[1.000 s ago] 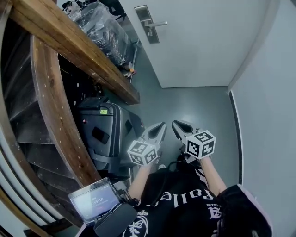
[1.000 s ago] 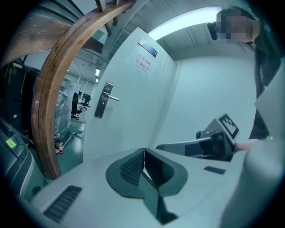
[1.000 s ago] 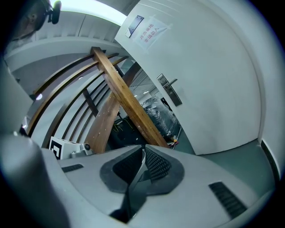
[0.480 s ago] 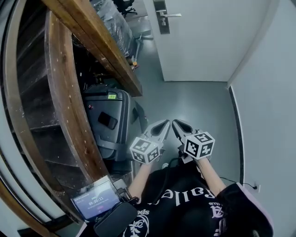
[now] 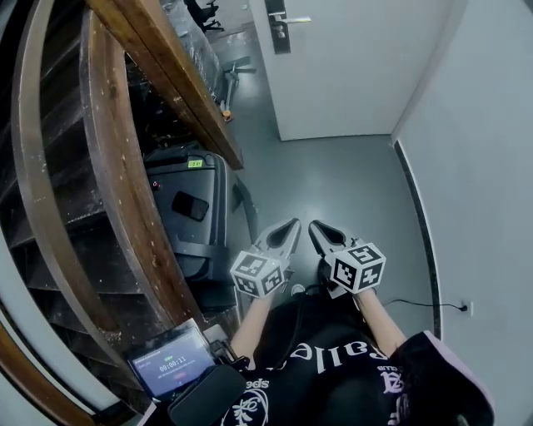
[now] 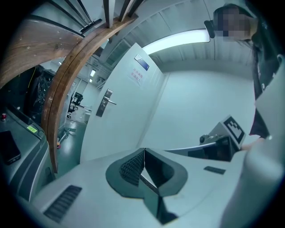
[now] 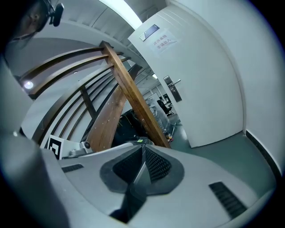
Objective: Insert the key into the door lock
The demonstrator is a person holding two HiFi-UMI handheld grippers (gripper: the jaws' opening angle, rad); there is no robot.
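Clenched fingers (image 6: 130,168) on the left gripper (image 6: 143,152), pad against pad, nothing seen between. Same on the right gripper (image 7: 143,149): fingers (image 7: 156,164) shut tight, nothing held that shows. Both grippers low in front of the person (image 5: 350,374), side by side, tips close together and aimed forward.

No key seen in any view. Too far off to tell whether one sits in the lock (image 5: 278,25).

That lock well ahead of both sets of fingers, high on the door (image 5: 358,66) by its left edge: a slim metal plate, long axis upright, with a lever pointing toward the door's middle. From the left fingers, up and to the left; from the right fingers, up and to the right. Judged from the head view, roughly straight ahead of the left gripper, so that one slightly better lined up, neither clearly nearer. A stretch of floor between fingers and door.

Grey floor (image 5: 350,191), smooth, faintly shiny. White door with a small notice (image 6: 136,75) near its top. White wall (image 5: 483,166) along the floor's right edge. Wooden stair (image 5: 125,125) along the left edge, dark case (image 5: 196,225) tucked beneath, lit screen (image 5: 171,362) at the person's left side.
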